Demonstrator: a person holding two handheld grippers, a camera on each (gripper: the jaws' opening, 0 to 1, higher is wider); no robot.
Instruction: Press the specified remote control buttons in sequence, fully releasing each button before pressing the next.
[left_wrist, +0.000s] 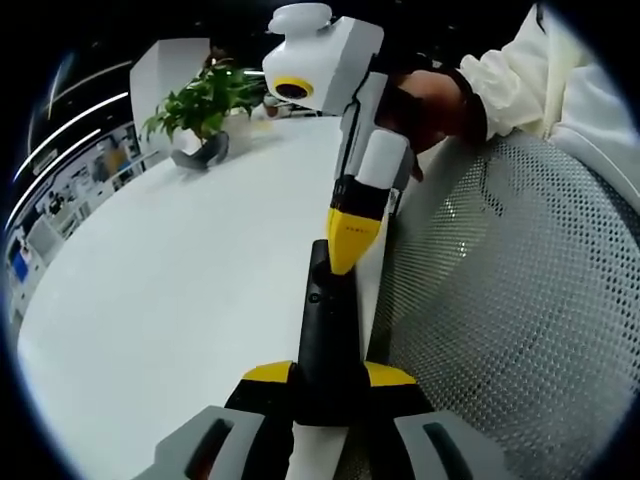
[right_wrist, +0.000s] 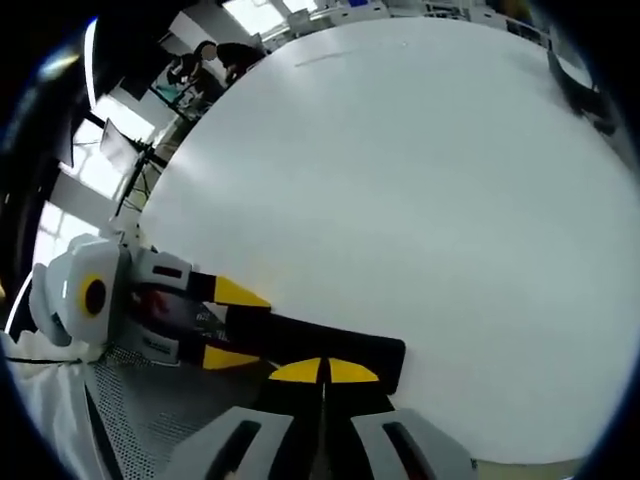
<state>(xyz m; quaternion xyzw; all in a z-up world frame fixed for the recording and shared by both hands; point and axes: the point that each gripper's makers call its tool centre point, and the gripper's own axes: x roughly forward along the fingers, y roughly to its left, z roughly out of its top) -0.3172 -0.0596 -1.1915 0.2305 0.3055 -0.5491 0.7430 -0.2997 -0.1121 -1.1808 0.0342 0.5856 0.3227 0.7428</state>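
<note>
We see a slim, matte black remote control (left_wrist: 325, 340) lying at the edge of the smooth white round table (left_wrist: 180, 290), clamped between the left gripper's (left_wrist: 328, 385) yellow-tipped jaws. The right gripper (left_wrist: 352, 240), jaws together, slants down with its yellow tips touching the remote's top face.

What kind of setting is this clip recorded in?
Probably an office or showroom, not a home. A large white table carries a potted plant, a mesh office chair stands beside it, and people are at desks in the lit background. The left gripper holds a black remote.
</note>
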